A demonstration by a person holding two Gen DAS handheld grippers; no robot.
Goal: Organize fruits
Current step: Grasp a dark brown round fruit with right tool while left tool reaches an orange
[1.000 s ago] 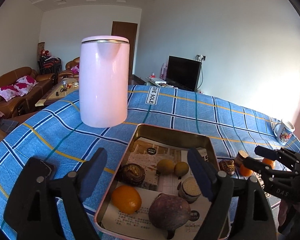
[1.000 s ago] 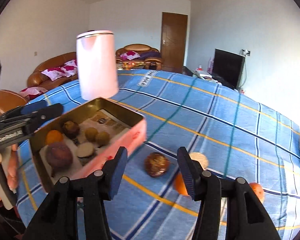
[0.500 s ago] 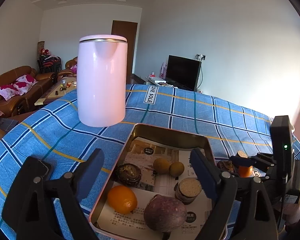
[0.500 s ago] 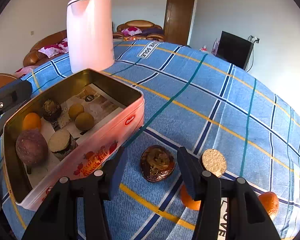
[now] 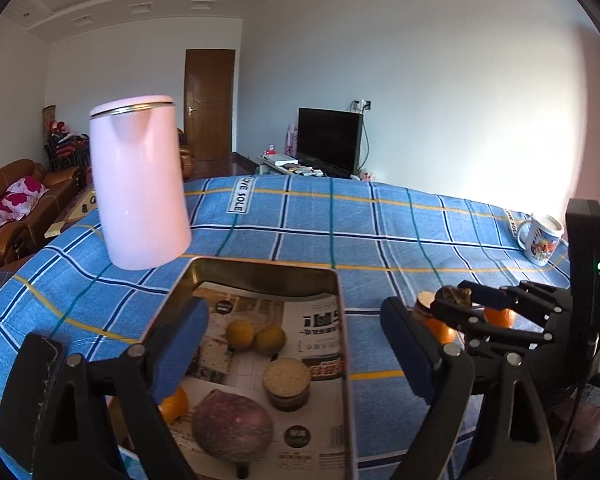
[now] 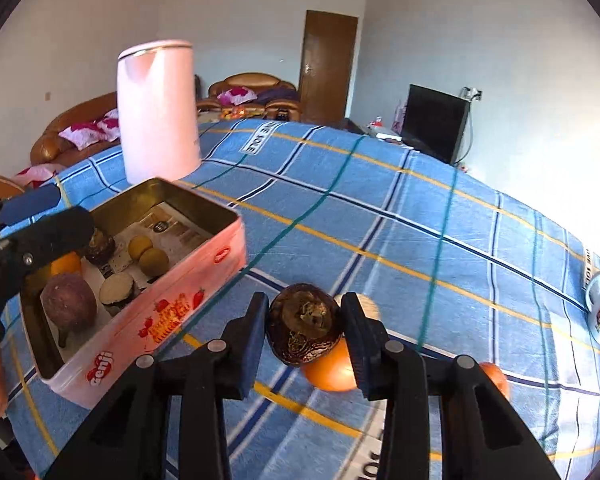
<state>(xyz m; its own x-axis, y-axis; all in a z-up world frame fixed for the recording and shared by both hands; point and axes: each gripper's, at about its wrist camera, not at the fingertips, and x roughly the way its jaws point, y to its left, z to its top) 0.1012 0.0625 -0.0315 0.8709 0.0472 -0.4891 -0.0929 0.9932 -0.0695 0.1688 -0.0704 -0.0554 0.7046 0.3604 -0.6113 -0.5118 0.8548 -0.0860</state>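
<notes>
Right tongs [image 6: 304, 330] now closing around brown fruit [image 6: 305, 330]

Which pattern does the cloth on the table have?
The tablecloth is blue with a plaid of white, navy, yellow and green lines; the right wrist view shows it best.

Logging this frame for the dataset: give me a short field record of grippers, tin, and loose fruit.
right gripper: jaws closing around dark brown fruit, fruit between the pads
left gripper: open, empty, over the tin
tin contents: purple fruit, two yellow fruits, orange, capped jar
loose on tablecloth: oranges
background: pink kettle, mug
</notes>
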